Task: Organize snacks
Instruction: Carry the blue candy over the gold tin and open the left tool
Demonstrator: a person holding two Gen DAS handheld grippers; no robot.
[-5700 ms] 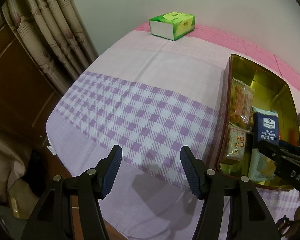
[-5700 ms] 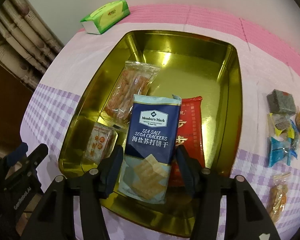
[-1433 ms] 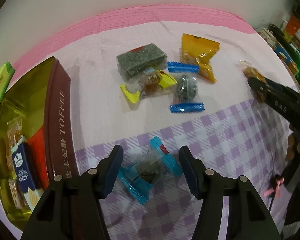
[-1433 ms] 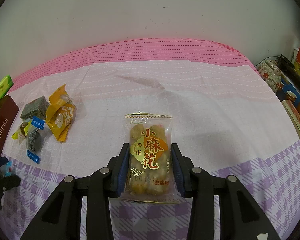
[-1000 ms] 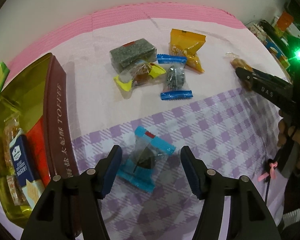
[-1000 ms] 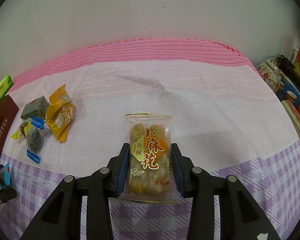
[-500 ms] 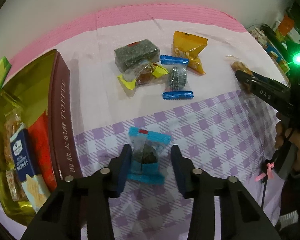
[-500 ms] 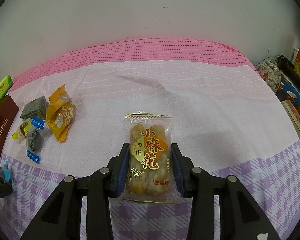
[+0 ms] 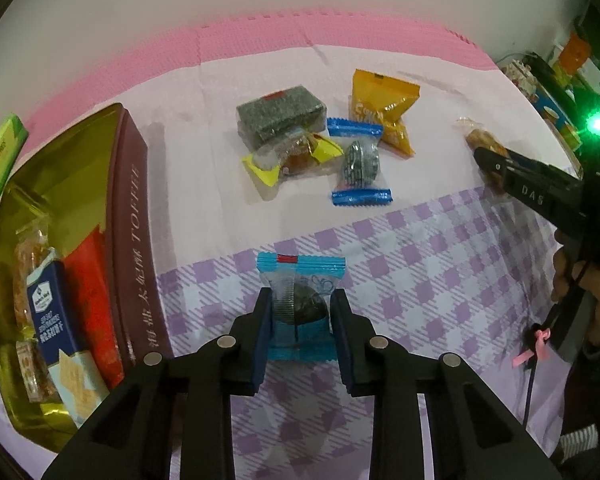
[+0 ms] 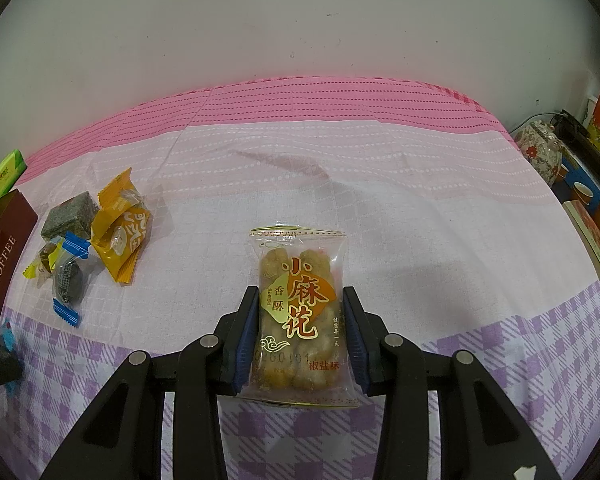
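At the far left of the left wrist view, the gold-lined rectangular toffee tin with maroon walls (image 9: 134, 216) lies open on the bench, presumably as the place the loose snacks are meant to go. It already holds a clear packet of golden fried twists (image 9: 24, 264), a navy packet of soda crackers (image 9: 56, 332), a flat red packet (image 9: 96, 304) and a small clear-wrapped biscuit (image 9: 30, 364), laid side by side along its floor.

Right of the tin, the left gripper (image 9: 300, 328) has its fingers clenched on the blue-ended clear wrapper holding a dark round sweet (image 9: 300, 304), pinching it across its middle on the purple-checked cloth (image 9: 420, 272), a grip that suits carrying it to the tin.

Beyond it, a loose cluster waits unsorted: a clear-wrapped dark green block (image 9: 280, 118), a yellow-ended wrapped sweet (image 9: 292, 154), a second blue-ended dark sweet (image 9: 358, 162) and an orange foil pouch (image 9: 384, 108), touching or overlapping.

Furthest right, the right gripper (image 10: 300, 334) grasps a clear packet of fried dough twists with red and gold lettering (image 10: 298, 308) by its long sides. Whether it rests on the cloth or is just clear of it, I cannot tell.
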